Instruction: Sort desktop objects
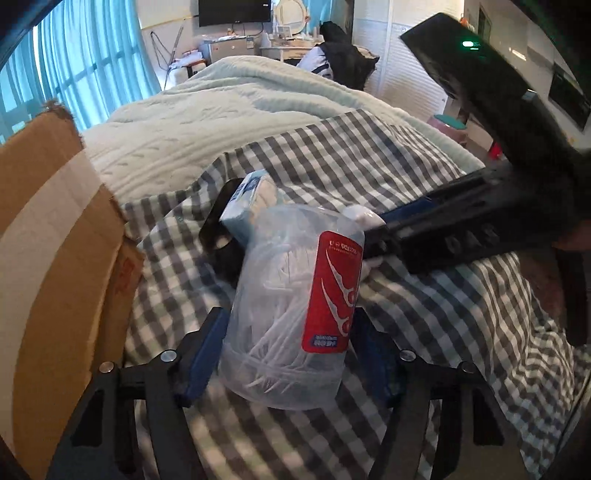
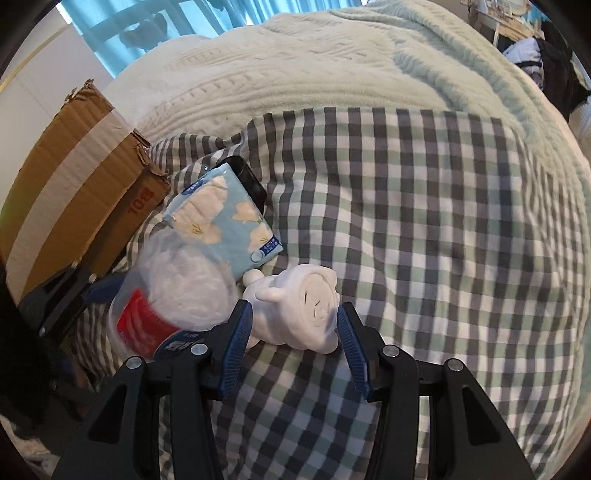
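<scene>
Daylight comes through turquoise curtains over a tall window on the left. A bed under a pale knitted blanket fills the middle, with a checked cloth spread over its near end. On the far wall hangs a dark television, beside a white dressing table with an oval mirror.

One clear floss-pick tub, one tissue pack, one white figurine, one black case, one cardboard box.
</scene>
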A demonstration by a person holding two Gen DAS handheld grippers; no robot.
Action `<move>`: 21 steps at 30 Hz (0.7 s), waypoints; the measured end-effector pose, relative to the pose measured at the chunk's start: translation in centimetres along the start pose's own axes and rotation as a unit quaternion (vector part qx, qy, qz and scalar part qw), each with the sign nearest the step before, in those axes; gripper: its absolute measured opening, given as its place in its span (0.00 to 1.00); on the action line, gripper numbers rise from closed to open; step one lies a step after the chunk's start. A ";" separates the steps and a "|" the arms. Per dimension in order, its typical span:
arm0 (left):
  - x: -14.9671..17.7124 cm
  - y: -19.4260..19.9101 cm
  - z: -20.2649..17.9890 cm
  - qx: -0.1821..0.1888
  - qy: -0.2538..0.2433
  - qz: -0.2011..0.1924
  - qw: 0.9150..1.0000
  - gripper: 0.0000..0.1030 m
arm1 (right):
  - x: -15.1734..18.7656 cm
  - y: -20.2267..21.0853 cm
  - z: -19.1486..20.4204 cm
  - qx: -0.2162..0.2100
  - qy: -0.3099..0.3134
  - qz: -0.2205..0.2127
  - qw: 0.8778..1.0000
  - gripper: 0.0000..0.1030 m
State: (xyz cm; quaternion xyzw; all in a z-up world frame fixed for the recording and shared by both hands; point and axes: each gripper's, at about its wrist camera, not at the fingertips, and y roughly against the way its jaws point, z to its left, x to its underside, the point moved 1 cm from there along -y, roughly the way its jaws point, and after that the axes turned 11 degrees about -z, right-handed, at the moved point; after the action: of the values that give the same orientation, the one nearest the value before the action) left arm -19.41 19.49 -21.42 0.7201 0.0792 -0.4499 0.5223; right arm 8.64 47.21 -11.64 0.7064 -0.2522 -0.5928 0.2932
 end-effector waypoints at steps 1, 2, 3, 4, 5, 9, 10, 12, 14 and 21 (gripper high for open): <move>0.2 0.5 0.1 0.002 0.002 0.001 1.000 0.66 | -0.1 0.1 0.1 0.002 0.002 -0.002 1.000 0.36; 0.5 1.3 0.2 0.005 0.007 0.002 1.000 0.66 | -0.1 0.3 0.1 0.001 0.002 -0.003 1.000 0.36; 0.8 1.8 0.4 0.006 0.013 0.004 1.000 0.65 | 0.0 0.5 0.2 -0.001 -0.001 -0.002 1.000 0.36; 0.9 2.1 0.5 0.007 0.018 0.006 1.000 0.65 | 0.0 0.7 0.3 -0.007 -0.007 -0.001 1.000 0.36; 1.4 2.7 0.7 0.008 0.028 0.012 1.000 0.65 | 0.1 0.9 0.3 -0.010 -0.011 -0.001 1.000 0.36; 2.7 4.4 0.9 0.011 0.047 0.019 0.999 0.63 | 0.7 2.5 1.0 -0.013 -0.010 -0.003 1.000 0.36; 3.0 4.7 1.0 0.012 0.051 0.022 0.998 0.63 | 0.9 3.1 1.2 -0.013 -0.009 -0.004 1.000 0.36; 3.6 5.6 1.0 0.015 0.060 0.024 0.998 0.63 | 1.1 4.1 1.5 -0.009 -0.003 -0.006 1.000 0.36; 4.1 6.4 1.0 0.016 0.067 0.029 0.997 0.63 | 1.4 5.3 1.9 -0.004 0.000 -0.011 1.000 0.36; 3.4 11.1 0.3 0.015 0.070 -0.004 0.997 0.61 | 1.7 9.8 3.9 -0.010 0.000 -0.038 0.999 0.36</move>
State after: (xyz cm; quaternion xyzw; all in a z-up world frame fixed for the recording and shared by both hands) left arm -11.13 13.16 -16.39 0.7572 0.1121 -0.4015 0.5028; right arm 4.96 38.70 -6.24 0.7128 -0.2195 -0.6056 0.2775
